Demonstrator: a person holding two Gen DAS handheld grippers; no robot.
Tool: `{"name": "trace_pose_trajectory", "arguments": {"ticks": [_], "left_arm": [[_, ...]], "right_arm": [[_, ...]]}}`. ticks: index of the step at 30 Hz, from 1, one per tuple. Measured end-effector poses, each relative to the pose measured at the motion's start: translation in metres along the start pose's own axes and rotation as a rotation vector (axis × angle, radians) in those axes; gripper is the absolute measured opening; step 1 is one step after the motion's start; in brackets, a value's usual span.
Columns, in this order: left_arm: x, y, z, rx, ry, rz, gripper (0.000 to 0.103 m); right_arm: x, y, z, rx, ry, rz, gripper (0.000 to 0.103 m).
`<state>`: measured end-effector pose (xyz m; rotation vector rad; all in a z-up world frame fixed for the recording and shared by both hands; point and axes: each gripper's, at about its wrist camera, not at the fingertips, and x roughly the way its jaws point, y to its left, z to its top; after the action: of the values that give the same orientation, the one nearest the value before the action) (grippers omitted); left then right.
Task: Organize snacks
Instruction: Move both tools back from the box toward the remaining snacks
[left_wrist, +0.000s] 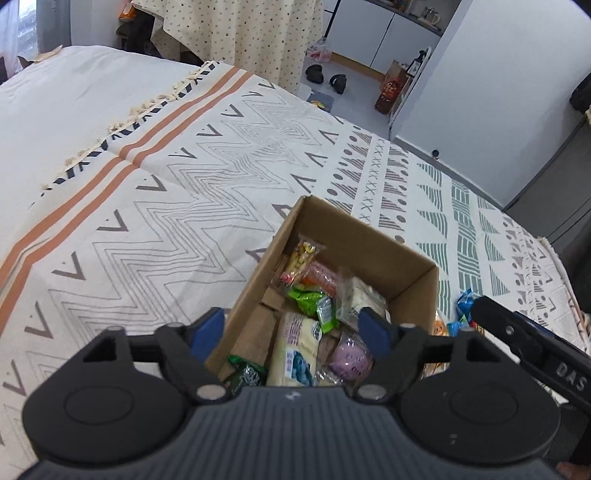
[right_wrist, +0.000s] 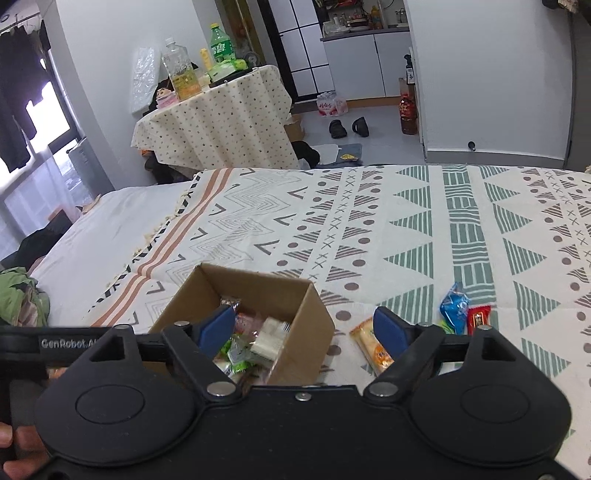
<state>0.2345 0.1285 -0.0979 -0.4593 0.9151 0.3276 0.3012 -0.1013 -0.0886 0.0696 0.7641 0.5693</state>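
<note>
1. Left wrist view: left tongs (left_wrist: 293, 326) spread wide apart, nothing clamped, poised over the near end of the cardboard box (left_wrist: 369, 240).
2. Between the blue pads (left_wrist: 208, 328): cream packet (left_wrist: 295, 347) and purple packet (left_wrist: 349, 356) lying in the box; green packets (left_wrist: 314, 301) and an orange-pink packet (left_wrist: 319, 277) farther ahead inside.
3. Right of these tongs: right tongs' black finger (left_wrist: 517, 332), with loose snacks (left_wrist: 463, 301) on the patterned bedspread (left_wrist: 166, 221) beyond it.
4. Right wrist view: right tongs (right_wrist: 304, 326) also wide apart, clamping nothing.
5. Left pad (right_wrist: 218, 326) over the box (right_wrist: 306, 332); right pad (right_wrist: 386, 330) over an orange packet (right_wrist: 371, 345) lying on the bedspread (right_wrist: 369, 229).
6. Right of these tongs: blue packet (right_wrist: 454, 306) and red packet (right_wrist: 478, 317), side by side, outside the box.
</note>
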Motion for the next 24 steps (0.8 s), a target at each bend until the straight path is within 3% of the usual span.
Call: {"name": "trace_pose_trajectory", "arguments": {"ticks": [8,15,24], "left_arm": [[-0.016,-0.02,-0.013,0.044,-0.023,-0.013,0.103],[-0.022,-0.041,-0.028,0.1,-0.015,-0.072,0.103],[-0.03,-0.069,-0.043,0.141,-0.014,-0.129,0.103]], "right_arm": [[-0.019,-0.011,-0.011,-0.03,0.029,0.017,0.094],[-0.037,-0.033,-0.021,-0.02,0.038,0.002,0.103],[-0.054,-0.068,-0.033,0.035,0.033,-0.056,0.103]]}}
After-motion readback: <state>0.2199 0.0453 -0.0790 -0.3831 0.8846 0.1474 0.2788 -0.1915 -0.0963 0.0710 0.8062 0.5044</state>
